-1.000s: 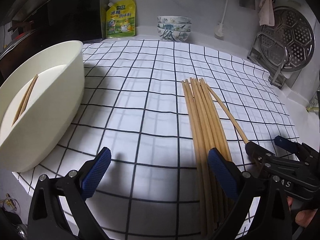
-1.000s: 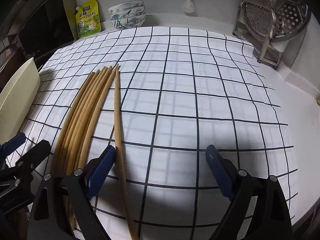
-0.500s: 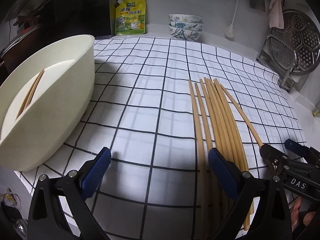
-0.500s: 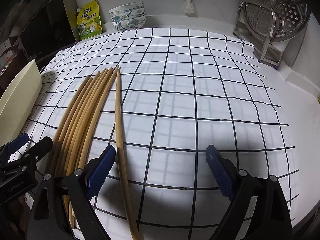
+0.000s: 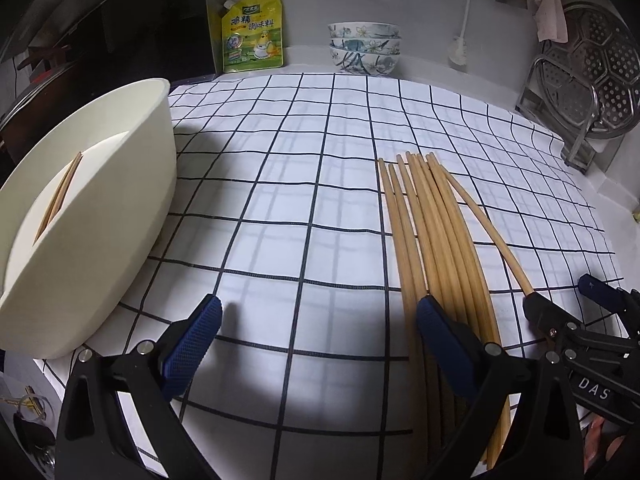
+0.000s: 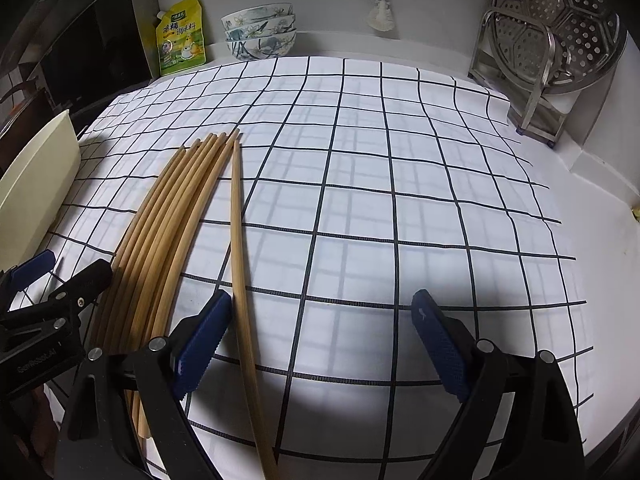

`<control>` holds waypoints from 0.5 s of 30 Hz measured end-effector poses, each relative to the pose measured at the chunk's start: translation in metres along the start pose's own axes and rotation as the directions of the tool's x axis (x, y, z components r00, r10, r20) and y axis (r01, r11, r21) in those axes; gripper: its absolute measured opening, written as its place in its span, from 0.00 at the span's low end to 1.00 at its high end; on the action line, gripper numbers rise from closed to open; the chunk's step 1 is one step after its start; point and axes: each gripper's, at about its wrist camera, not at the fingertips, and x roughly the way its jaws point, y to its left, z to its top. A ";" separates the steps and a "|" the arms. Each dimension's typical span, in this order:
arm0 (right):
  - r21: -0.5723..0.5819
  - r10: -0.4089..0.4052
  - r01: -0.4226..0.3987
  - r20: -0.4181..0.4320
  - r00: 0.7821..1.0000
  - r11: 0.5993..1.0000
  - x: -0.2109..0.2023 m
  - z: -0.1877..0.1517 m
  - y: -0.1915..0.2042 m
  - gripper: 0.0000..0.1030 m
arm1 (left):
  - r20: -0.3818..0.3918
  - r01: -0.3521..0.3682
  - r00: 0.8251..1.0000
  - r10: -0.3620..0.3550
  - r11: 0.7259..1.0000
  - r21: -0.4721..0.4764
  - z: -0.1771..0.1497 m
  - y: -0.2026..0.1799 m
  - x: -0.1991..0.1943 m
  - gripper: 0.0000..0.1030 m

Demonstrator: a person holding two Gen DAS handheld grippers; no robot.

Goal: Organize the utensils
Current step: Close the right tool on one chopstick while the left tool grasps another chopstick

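Several wooden chopsticks (image 5: 432,232) lie bunched on the checked cloth, and one single chopstick (image 5: 492,236) is angled off to their right. My left gripper (image 5: 320,344) is open over bare cloth, its right finger above the bundle's near ends. A cream tub (image 5: 120,200) at the left holds two chopsticks (image 5: 60,196). My right gripper (image 6: 320,332) is open, and the single chopstick (image 6: 240,260) runs just inside its left finger. The bundle (image 6: 172,220) lies left of that finger. Each gripper shows in the other's view: right gripper (image 5: 566,296), left gripper (image 6: 52,276).
Stacked patterned bowls (image 5: 364,48) and a yellow seasoning pouch (image 5: 252,36) stand against the back wall. A steel rack with a perforated steamer plate (image 6: 560,40) stands at the back right. The cloth (image 6: 400,200) ends near the front counter edge.
The left wrist view has shifted, so the tub and bowls now sit further right and closer. Both grippers stay open. The right wrist view is almost the same.
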 end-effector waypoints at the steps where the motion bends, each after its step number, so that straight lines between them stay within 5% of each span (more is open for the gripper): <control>1: -0.002 0.001 -0.001 0.001 1.000 1.000 0.000 0.000 0.000 0.85 | -0.001 -0.008 1.000 0.008 1.000 0.005 0.000 -0.001 0.001 0.93; 8: -0.024 0.008 -0.007 0.013 1.000 1.000 0.000 -0.001 0.005 0.84 | -0.019 -0.028 0.999 0.027 1.000 -0.002 -0.002 0.006 0.005 0.94; 10: -0.032 0.019 -0.018 0.026 0.999 0.999 -0.002 0.000 0.007 0.76 | -0.012 -0.016 1.000 0.016 1.000 0.005 -0.001 0.005 0.005 0.87; 12: -0.048 0.023 -0.021 0.039 0.999 0.999 -0.004 0.000 0.009 0.53 | 0.000 -0.005 1.000 0.005 1.000 0.018 0.001 0.001 0.002 0.65; 15: -0.079 0.032 -0.029 0.048 0.998 0.996 -0.006 -0.001 0.016 0.33 | -0.003 0.024 1.000 -0.024 0.999 0.035 0.004 -0.005 -0.001 0.36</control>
